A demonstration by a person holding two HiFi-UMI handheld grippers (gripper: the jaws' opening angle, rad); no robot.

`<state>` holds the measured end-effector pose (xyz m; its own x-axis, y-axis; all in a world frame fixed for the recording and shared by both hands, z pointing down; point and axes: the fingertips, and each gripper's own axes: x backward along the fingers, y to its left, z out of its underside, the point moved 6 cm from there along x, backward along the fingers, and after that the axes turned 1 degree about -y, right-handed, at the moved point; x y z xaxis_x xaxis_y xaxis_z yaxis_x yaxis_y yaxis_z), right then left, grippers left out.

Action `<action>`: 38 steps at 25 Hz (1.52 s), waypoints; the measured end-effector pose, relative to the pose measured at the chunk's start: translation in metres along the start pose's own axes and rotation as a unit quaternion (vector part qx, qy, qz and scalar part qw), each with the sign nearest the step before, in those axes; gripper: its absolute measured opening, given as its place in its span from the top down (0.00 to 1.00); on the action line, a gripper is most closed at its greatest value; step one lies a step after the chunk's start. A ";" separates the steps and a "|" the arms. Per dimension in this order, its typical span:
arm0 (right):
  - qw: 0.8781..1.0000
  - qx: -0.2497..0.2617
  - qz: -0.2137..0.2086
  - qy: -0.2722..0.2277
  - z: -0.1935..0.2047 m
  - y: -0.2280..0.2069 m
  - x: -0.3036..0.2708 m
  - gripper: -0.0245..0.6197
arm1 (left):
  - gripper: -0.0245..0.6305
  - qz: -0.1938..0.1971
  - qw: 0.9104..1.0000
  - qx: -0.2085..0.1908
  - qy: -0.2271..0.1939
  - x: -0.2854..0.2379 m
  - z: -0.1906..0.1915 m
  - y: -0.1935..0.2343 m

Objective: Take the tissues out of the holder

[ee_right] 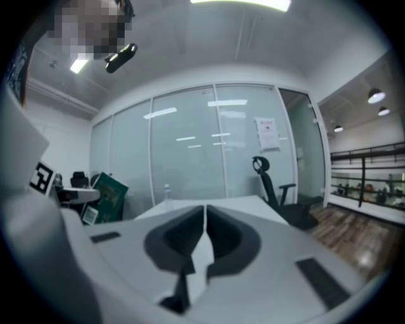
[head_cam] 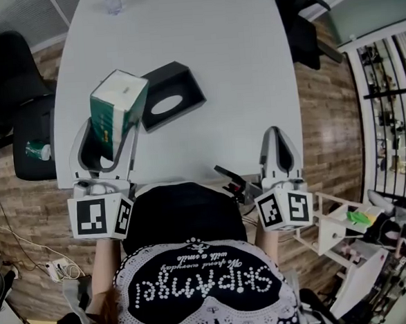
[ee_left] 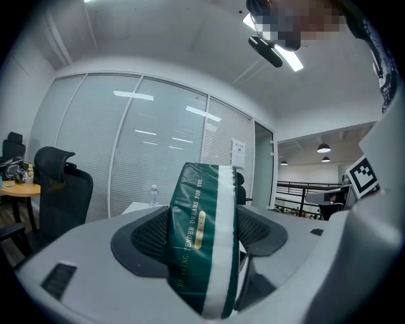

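The green tissue pack (head_cam: 119, 105) is out of its holder, pinched across its narrow sides between the left gripper's (head_cam: 111, 140) jaws and tilted up off the white table (head_cam: 229, 45). The black holder (head_cam: 172, 94) lies just beyond that gripper's tips, to their right. A pack this soft probably wants a light, even squeeze and a low set-down on bare table, clear of the holder. The right gripper (head_cam: 278, 140) hangs pressed together, with nothing between its jaws. I count one pack, one holder, two grippers and one water bottle (head_cam: 112, 1) far ahead.
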<state>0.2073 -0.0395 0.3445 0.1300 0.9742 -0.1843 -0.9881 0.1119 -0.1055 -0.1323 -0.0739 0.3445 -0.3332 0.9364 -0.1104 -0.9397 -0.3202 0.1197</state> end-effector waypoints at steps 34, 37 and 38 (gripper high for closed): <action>1.000 0.017 -0.006 -0.001 -0.002 0.001 0.002 0.91 | 0.43 0.000 1.000 -0.004 -0.009 0.003 -0.003 -0.002; 1.000 0.018 -0.007 0.000 -0.002 0.002 0.001 0.91 | 0.43 -0.001 1.000 -0.003 -0.010 0.002 -0.003 -0.002; 1.000 0.018 -0.007 0.000 -0.002 0.002 0.001 0.91 | 0.43 -0.001 1.000 -0.003 -0.010 0.002 -0.003 -0.002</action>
<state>0.2060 -0.0385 0.3421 0.1444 0.9723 -0.1839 -0.9884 0.1330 -0.0733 -0.1315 -0.0718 0.3411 -0.3301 0.9395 -0.0914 -0.9407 -0.3194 0.1139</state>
